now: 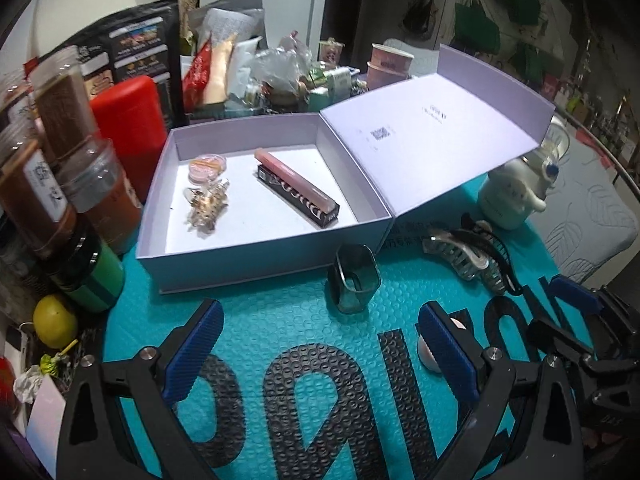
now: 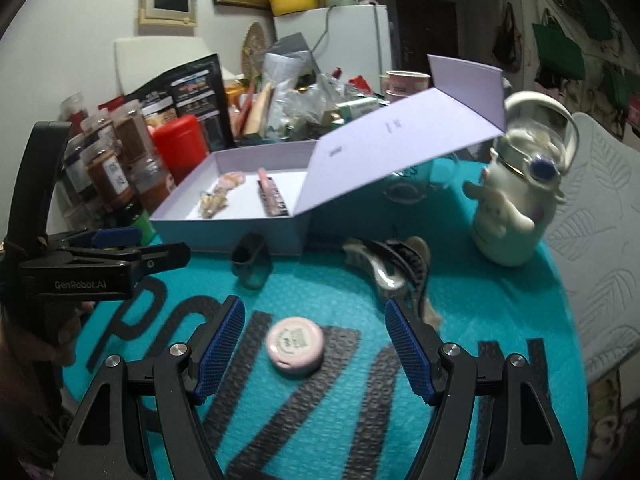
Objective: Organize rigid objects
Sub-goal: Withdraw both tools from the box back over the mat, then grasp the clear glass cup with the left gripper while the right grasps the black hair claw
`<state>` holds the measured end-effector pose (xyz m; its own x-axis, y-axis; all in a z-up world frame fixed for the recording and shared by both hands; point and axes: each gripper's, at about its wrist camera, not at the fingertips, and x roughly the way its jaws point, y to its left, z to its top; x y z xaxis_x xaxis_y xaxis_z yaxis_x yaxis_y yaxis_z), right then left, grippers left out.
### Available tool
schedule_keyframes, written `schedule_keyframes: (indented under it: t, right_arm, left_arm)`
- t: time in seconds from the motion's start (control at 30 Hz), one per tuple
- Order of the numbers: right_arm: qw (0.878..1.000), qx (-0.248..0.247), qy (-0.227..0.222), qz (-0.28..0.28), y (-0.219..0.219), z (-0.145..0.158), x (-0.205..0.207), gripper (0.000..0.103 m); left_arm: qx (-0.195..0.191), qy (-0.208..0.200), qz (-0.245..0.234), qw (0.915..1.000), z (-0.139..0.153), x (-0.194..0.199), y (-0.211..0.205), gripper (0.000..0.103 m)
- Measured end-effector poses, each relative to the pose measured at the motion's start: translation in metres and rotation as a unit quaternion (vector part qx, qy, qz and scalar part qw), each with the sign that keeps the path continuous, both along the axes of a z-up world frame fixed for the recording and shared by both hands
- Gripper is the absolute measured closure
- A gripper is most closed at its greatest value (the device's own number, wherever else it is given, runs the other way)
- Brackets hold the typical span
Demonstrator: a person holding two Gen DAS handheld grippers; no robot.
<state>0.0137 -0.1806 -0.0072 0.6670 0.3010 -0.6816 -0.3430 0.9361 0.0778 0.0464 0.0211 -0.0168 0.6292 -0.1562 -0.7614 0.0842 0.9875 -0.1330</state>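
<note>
Cluttered tabletop with teal bubble mat: both the left hand-held gripper and right hand-held gripper gape empty, a pink round compact lying between the right's fingers, near the open lavender box.

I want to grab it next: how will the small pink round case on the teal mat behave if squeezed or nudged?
The pink round case looks rigid, so it likely won't deform. Lying flat, it should slide rather than roll. Its smooth curved rim may slip between the right gripper fingers.
</note>
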Motion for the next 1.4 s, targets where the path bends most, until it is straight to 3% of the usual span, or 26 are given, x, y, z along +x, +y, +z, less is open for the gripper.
schedule_keyframes:
  t: [0.5, 0.9, 1.03, 1.17, 1.3, 1.37, 1.4]
  right_arm:
    - [0.999, -0.007, 0.027, -0.03, -0.031, -0.028, 0.032, 0.029]
    - [0.998, 0.013, 0.042, -0.034, -0.035, -0.038, 0.066, 0.03]
    - [0.998, 0.016, 0.038, -0.041, -0.035, -0.038, 0.075, 0.03]
    - [0.998, 0.018, 0.043, -0.047, -0.037, -0.038, 0.081, 0.037]
    - [0.997, 0.009, 0.052, -0.052, -0.036, -0.041, 0.084, 0.058]
    - [0.997, 0.001, 0.049, -0.059, -0.036, -0.042, 0.084, 0.065]
    - [0.997, -0.006, 0.049, -0.064, -0.037, -0.043, 0.085, 0.071]
  left_arm:
    - [-0.018, 0.042, -0.002, 0.999, -0.035, 0.044, -0.024, 0.003]
    - [-0.015, 0.041, -0.012, 0.999, -0.051, 0.063, -0.037, 0.005]
    - [-0.008, 0.047, -0.014, 0.9987, -0.056, 0.068, -0.042, 0.01]
    - [-0.023, 0.073, -0.022, 0.9968, -0.067, 0.076, -0.046, 0.026]
    - [-0.033, 0.077, -0.032, 0.996, -0.069, 0.078, -0.05, 0.037]
    - [-0.025, 0.072, -0.035, 0.9965, -0.069, 0.078, -0.051, 0.055]
    - [-0.024, 0.072, -0.04, 0.9963, -0.069, 0.078, -0.052, 0.058]
